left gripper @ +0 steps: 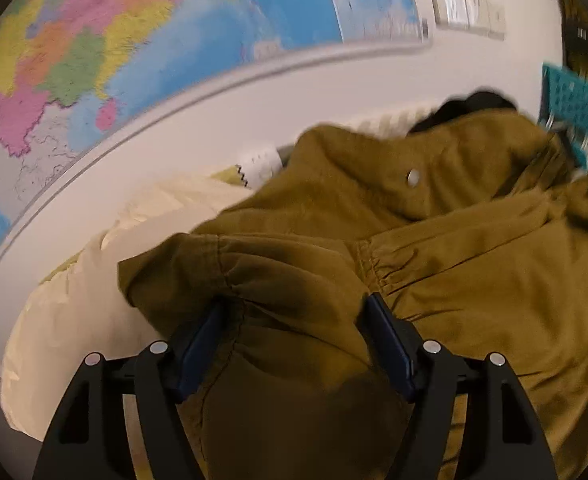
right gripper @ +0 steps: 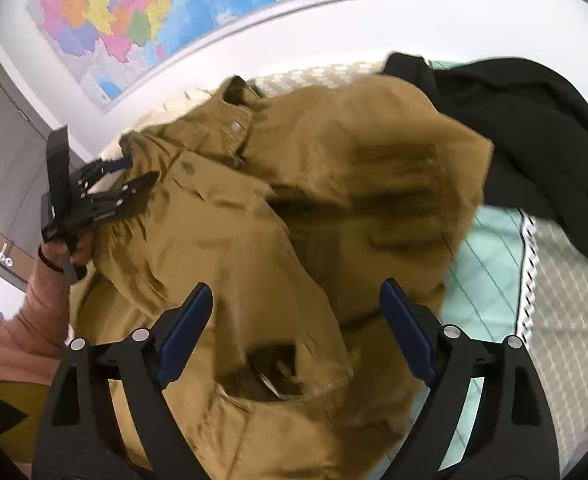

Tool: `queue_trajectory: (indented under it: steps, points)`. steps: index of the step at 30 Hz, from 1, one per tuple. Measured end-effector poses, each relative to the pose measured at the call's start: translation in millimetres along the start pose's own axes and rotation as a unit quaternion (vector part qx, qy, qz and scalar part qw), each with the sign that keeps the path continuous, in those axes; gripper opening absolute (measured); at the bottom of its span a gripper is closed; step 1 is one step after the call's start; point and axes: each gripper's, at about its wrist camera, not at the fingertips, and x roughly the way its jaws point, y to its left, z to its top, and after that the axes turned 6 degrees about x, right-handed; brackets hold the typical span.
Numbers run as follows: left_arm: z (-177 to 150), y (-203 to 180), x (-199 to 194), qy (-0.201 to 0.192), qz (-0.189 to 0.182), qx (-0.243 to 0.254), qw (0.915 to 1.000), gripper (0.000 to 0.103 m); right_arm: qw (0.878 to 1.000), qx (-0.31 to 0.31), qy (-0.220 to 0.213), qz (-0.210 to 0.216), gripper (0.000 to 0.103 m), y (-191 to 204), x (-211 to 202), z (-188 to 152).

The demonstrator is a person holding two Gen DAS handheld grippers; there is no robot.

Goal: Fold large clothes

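An olive-brown jacket [left gripper: 433, 248] [right gripper: 254, 216] lies crumpled on the bed, its collar with a silver snap [right gripper: 236, 126] toward the wall. My left gripper [left gripper: 294, 312] stands wide, and a gathered sleeve end of the jacket bulges up between its blue fingers [left gripper: 385, 332]; its left fingertip is hidden under the fold. In the right wrist view the left gripper [right gripper: 138, 170] sits at the jacket's left edge, held by a hand [right gripper: 70, 248] in a pink sleeve. My right gripper [right gripper: 295, 292] hovers open over the jacket's lower part, with nothing gripped.
A black garment [right gripper: 533, 128] [left gripper: 473, 104] lies behind the jacket on the right. Cream bedding [left gripper: 94, 280] lies left of it, and a mint quilt [right gripper: 489, 264] right. A coloured map [left gripper: 134, 40] hangs on the white wall. A grey door [right gripper: 2, 140] stands far left.
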Motion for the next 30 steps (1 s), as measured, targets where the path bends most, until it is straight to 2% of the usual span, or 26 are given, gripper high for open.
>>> queue_trajectory:
  steps: [1, 2, 3, 5, 7, 9, 10, 12, 14, 16, 17, 20, 22, 24, 27, 30]
  points:
    - [-0.1, -3.5, 2.6, 0.005, 0.008, 0.009, 0.9999, 0.071, 1.000, 0.005, -0.002, 0.008, 0.055, -2.7, -3.3, -2.8]
    - [-0.2, -6.1, 3.0, 0.007, 0.016, 0.016, 0.9997, 0.071, 1.000, 0.016, 0.000, 0.026, 0.020, -7.1, -4.7, -3.3]
    - [0.3, -6.7, 1.9, 0.006, 0.017, 0.016, 0.9997, 0.071, 0.999, 0.035, -0.003, 0.042, 0.006, -13.4, -8.4, -1.5]
    - [0.7, -2.1, -6.1, 0.000, 0.011, 0.002, 0.9999, 0.071, 0.995, 0.061, -0.034, 0.074, 0.005, -22.5, -25.2, 5.0]
    - [-1.3, 5.2, -23.6, -0.021, -0.016, -0.023, 0.9994, 0.071, 0.988, 0.102, -0.059, 0.099, 0.005, -37.4, -36.8, 11.9]
    - [-4.6, 4.9, -38.0, -0.039, -0.035, -0.030, 0.9982, 0.071, 0.986, 0.134, -0.050, 0.082, 0.007, -51.2, -29.5, 14.9]
    - [-6.9, 3.3, -44.0, -0.045, -0.038, -0.028, 0.9979, 0.071, 0.988, 0.139, -0.030, 0.058, 0.009, -56.7, -18.2, 14.3]
    - [-10.8, -3.1, -49.6, -0.049, -0.044, -0.021, 0.9976, 0.071, 0.987, 0.158, -0.002, 0.026, 0.020, -64.9, 2.8, 12.3]
    - [-15.3, -9.8, -51.1, -0.050, -0.053, -0.014, 0.9972, 0.071, 0.985, 0.170, -0.005, 0.024, 0.021, -70.4, 9.5, 9.5]
    - [-24.0, -18.3, -50.0, -0.043, -0.055, -0.003, 0.9976, 0.071, 0.985, 0.172, -0.028, 0.008, 0.034, -69.2, -0.3, 8.3]
    - [-28.1, -20.7, -45.5, -0.032, -0.052, -0.003, 0.9981, 0.071, 0.985, 0.161, -0.055, -0.022, 0.043, -64.5, -12.8, 7.5]
    - [-38.0, -19.8, -38.1, -0.020, -0.058, -0.013, 0.9980, 0.071, 0.983, 0.123, -0.126, -0.043, 0.046, -43.1, -48.7, 1.3]
    - [-39.0, -16.7, -35.9, -0.020, -0.060, -0.019, 0.9978, 0.071, 0.984, 0.085, -0.154, -0.037, 0.046, -23.2, -58.7, -1.5]
    - [-38.7, -17.0, -33.6, -0.018, -0.056, -0.020, 0.9981, 0.072, 0.989, 0.036, -0.142, -0.011, 0.049, 3.1, -52.1, -6.4]
    - [-36.9, -21.6, -26.4, -0.012, -0.040, -0.012, 0.9990, 0.073, 0.995, -0.029, -0.097, -0.025, 0.049, 33.7, -16.0, -8.7]
    - [-36.7, -21.5, -13.6, 0.000, -0.025, -0.013, 0.9996, 0.074, 0.998, -0.031, -0.048, -0.022, 0.045, 36.1, 30.1, -5.5]
